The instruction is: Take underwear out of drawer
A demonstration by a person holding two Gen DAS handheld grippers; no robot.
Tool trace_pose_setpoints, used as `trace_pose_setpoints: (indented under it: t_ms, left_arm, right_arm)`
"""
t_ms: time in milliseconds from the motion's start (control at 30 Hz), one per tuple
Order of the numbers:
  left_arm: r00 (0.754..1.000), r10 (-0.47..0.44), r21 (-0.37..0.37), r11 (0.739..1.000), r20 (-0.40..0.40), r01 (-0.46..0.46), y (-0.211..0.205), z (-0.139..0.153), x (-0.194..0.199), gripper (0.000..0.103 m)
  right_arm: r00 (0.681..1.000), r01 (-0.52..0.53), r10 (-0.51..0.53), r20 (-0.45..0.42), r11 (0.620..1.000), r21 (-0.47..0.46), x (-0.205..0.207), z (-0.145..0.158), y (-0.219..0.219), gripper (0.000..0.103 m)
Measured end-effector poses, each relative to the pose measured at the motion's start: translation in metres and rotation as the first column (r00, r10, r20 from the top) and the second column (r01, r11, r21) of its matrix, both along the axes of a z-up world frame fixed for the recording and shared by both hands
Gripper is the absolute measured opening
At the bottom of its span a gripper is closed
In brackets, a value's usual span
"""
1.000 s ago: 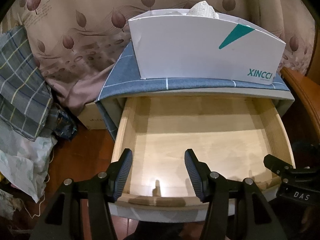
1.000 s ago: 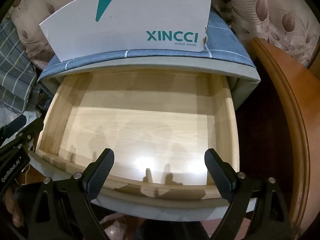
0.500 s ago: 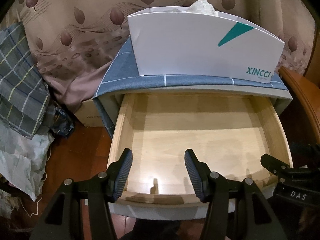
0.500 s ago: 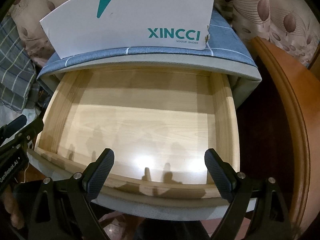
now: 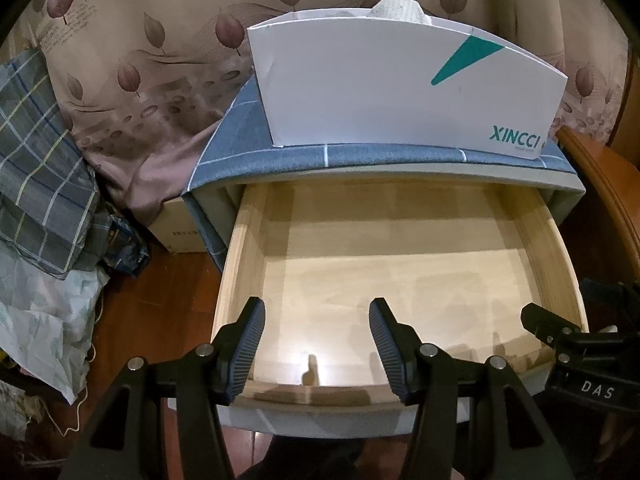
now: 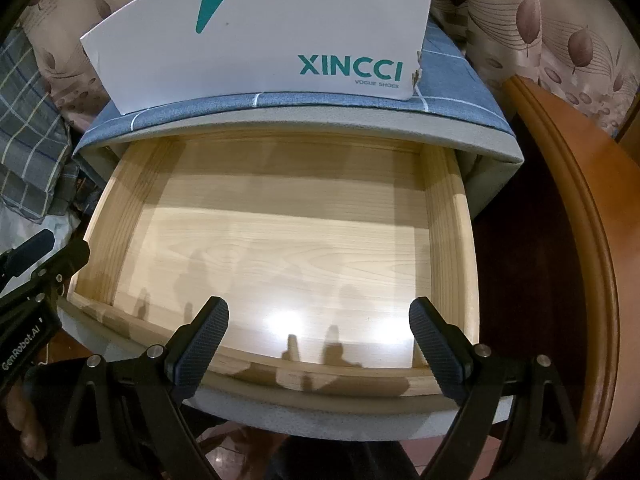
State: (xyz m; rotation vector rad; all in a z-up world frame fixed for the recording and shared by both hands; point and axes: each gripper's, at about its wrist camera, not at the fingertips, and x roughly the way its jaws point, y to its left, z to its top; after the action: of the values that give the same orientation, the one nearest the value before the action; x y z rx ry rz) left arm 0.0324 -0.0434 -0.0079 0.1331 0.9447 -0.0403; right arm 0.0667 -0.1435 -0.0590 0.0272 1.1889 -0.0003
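The wooden drawer (image 5: 400,280) (image 6: 280,248) of a small cabinet is pulled out, and its pale floor is bare. A white fabric piece (image 5: 396,6), possibly the underwear, pokes out of the white XINCCI box (image 5: 392,88) (image 6: 272,36) on the cabinet top. My left gripper (image 5: 316,316) is open over the drawer's front edge, with nothing between its fingers. My right gripper (image 6: 318,316) is open wider, also above the front edge and holding nothing. Each gripper shows at the side of the other's view.
A blue checked cloth (image 5: 360,160) covers the cabinet top. Leaf-patterned bedding (image 5: 140,60) lies behind, plaid fabric (image 5: 36,160) and crumpled bags (image 5: 48,320) on the left floor. A cardboard box (image 5: 180,232) stands left of the cabinet. An orange wooden furniture edge (image 6: 580,240) curves along the right.
In the left wrist view the scene has shifted slightly. Both grippers stay open, and nothing has been taken hold of or let go.
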Motion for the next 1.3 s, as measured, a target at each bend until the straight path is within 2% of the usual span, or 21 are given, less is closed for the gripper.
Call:
trace_pose_setpoints:
  t_ms: [1300]
  left_arm:
    - [1.000,0.019,0.020,1.000,-0.021,-0.019,0.0000,-0.0045,0.0017,0.056]
  right_arm:
    - [1.000,0.001,-0.001,-0.010,1.000,0.002,0.0006,-0.0021,0.0005,0.090]
